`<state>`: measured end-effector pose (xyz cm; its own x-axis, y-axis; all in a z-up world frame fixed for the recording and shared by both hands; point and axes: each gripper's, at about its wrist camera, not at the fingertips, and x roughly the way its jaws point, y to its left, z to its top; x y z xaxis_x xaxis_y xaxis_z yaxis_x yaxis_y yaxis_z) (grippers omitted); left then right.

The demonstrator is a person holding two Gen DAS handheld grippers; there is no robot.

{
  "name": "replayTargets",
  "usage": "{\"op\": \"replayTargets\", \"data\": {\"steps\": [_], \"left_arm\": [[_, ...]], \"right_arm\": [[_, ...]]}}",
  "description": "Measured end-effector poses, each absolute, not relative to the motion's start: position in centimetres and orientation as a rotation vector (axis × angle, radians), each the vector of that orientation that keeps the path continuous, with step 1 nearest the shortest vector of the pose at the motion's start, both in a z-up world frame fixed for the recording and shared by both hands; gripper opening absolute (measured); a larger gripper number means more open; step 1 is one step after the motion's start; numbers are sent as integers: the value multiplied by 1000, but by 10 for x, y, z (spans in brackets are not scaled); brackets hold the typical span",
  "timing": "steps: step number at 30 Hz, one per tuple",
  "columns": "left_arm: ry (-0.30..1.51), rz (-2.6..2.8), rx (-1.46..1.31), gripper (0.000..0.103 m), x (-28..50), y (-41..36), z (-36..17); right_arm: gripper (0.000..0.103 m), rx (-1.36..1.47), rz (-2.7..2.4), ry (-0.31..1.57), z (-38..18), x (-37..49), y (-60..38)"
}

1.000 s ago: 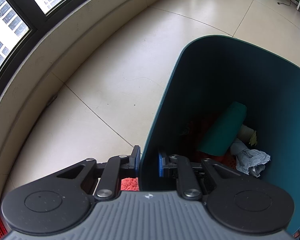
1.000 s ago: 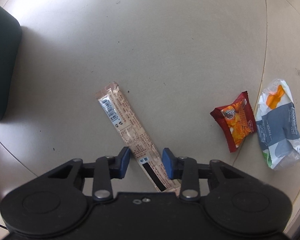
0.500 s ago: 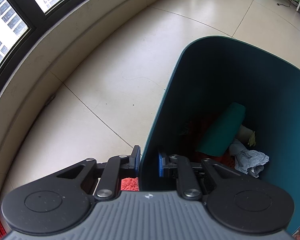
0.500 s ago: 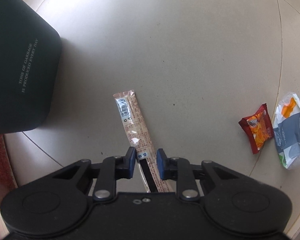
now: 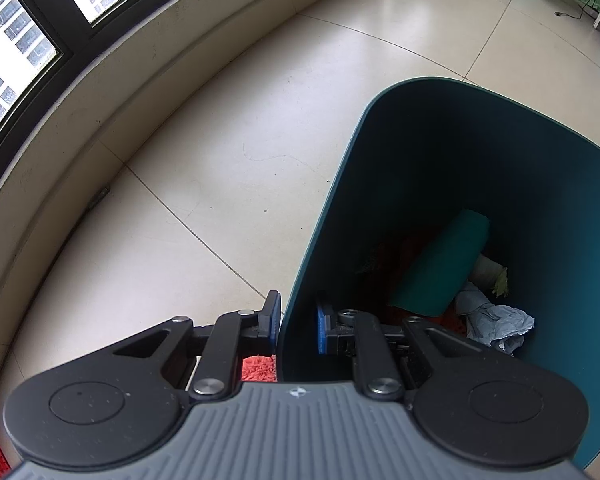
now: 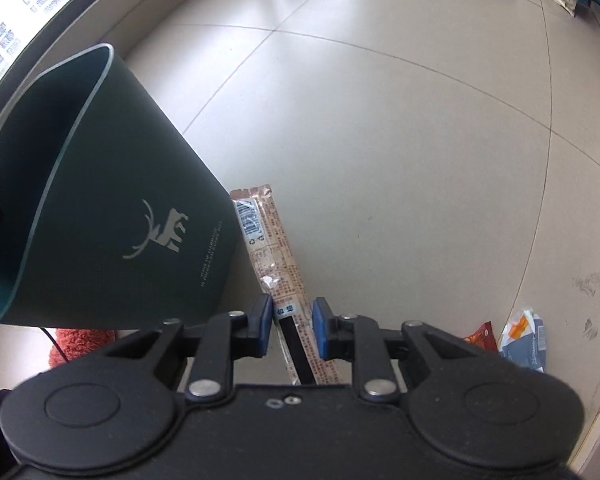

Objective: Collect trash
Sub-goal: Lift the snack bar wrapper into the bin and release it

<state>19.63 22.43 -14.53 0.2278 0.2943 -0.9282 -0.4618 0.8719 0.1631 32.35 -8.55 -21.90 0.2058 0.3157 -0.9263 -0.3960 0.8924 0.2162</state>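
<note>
The left claw [image 5: 298,322] clamps the dark green bin's [image 5: 452,184] rim; the right claw [image 6: 288,326] pinches a long snack wrapper [image 6: 274,264], lifted off the floor [image 6: 380,120].

Right hand-held gripper [image 6: 288,322] clamps a long wrapper [image 6: 274,264] beside the green bin [image 6: 100,208].

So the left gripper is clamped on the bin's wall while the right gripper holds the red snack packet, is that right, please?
Not quite. The left gripper is clamped on the bin's wall, but the right gripper holds the long beige wrapper, as the right wrist view shows. The red snack packet lies on the floor, apart from it.
</note>
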Motion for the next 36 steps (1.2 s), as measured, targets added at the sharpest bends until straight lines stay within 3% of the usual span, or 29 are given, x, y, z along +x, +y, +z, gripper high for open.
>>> {"op": "replayTargets", "data": {"steps": [7,12,22,36], "left_arm": [[1238,518,-172,17,197,227,-144],[1238,514,-178,17,198,227,-144],[1236,507,-184,17,199,226,-145],[1234,500,-192,17,197,226,-144]], "right_arm": [[21,-19,613,1064,-131,324,-60],[21,-9,679,1026,-113,324,-27],[21,-38,746,1124,-138,328,73],[21,-335,655,1224,-211,316,157]]}}
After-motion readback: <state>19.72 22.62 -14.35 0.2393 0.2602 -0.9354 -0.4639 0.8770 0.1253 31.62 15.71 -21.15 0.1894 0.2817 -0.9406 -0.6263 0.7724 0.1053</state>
